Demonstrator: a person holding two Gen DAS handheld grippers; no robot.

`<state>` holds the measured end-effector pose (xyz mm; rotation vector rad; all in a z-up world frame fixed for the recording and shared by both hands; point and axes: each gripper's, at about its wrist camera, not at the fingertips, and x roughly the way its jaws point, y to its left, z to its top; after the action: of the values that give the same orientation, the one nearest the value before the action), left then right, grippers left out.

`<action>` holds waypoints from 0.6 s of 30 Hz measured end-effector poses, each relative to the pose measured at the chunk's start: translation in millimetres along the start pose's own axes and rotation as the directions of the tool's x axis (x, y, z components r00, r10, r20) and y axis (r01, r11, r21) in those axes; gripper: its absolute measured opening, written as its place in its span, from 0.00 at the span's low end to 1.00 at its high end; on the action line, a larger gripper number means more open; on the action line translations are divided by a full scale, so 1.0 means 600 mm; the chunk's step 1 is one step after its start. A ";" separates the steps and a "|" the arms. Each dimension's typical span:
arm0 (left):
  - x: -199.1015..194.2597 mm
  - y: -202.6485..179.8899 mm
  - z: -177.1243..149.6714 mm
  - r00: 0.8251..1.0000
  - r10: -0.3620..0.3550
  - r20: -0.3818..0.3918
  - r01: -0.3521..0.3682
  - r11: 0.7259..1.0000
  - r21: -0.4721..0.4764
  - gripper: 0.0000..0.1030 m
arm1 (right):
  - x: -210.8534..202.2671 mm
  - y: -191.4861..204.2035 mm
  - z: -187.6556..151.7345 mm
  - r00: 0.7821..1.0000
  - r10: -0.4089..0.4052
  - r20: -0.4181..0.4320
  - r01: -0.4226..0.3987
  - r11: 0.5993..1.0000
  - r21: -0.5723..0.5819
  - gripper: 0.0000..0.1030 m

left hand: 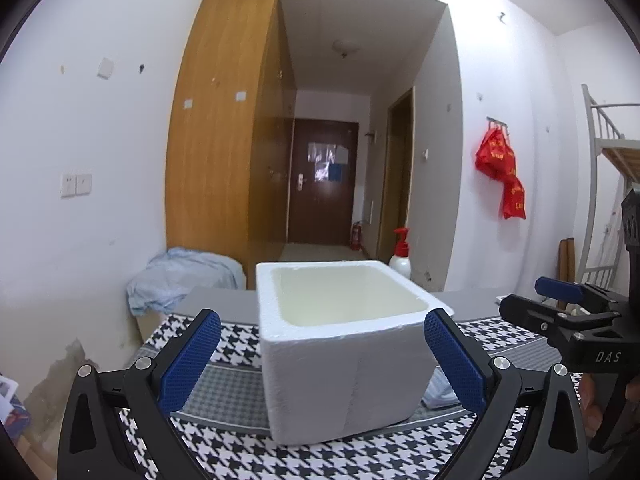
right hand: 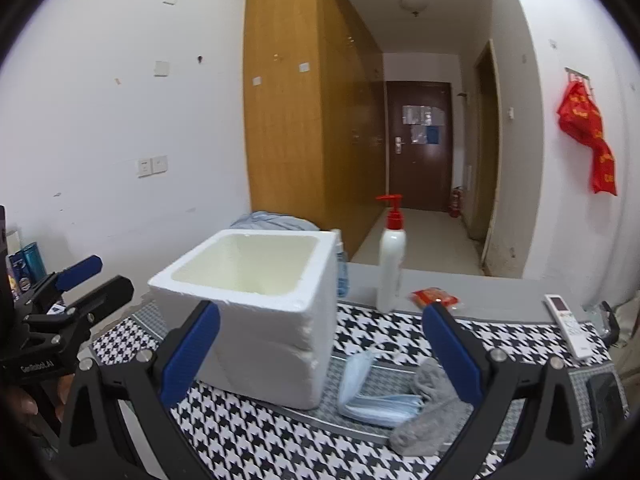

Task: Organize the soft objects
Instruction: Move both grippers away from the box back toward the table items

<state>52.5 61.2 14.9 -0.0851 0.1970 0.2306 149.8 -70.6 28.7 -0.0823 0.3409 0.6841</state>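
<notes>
Right wrist view shows a grey sock point(right hand: 430, 408) and a stack of blue face masks point(right hand: 374, 394) lying on the checked cloth point(right hand: 400, 336), just right of the white foam box point(right hand: 260, 312); the right gripper point(right hand: 320, 352) gapes wide, holding nothing; the left gripper point(left hand: 322, 360) also stands open, empty, its pads either side of the box; a pump bottle point(right hand: 390, 268) stands behind.

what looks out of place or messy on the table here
Beside the white foam box, a pile of blue face masks and a crumpled grey sock lie loose on the houndstooth cloth. Nothing looks spilled or broken.
</notes>
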 end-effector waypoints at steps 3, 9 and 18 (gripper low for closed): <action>0.003 -0.012 -0.006 1.000 -0.029 -0.005 0.029 1.000 0.010 0.99 | -0.010 -0.005 -0.005 1.000 -0.018 0.002 0.018 1.000 0.006 0.99; 0.012 -0.024 -0.016 0.996 -0.083 -0.029 0.083 0.996 0.023 0.99 | -0.030 -0.021 -0.027 0.997 -0.077 0.002 0.077 0.997 0.007 0.99; 0.029 -0.072 -0.031 0.981 -0.178 -0.079 0.184 0.981 0.063 0.99 | -0.044 -0.052 -0.062 0.988 -0.152 -0.027 0.153 0.988 0.029 0.99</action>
<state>75.6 20.8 -4.3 -0.0411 0.2684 0.0388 140.2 -117.5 1.3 -0.0864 0.3648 0.5260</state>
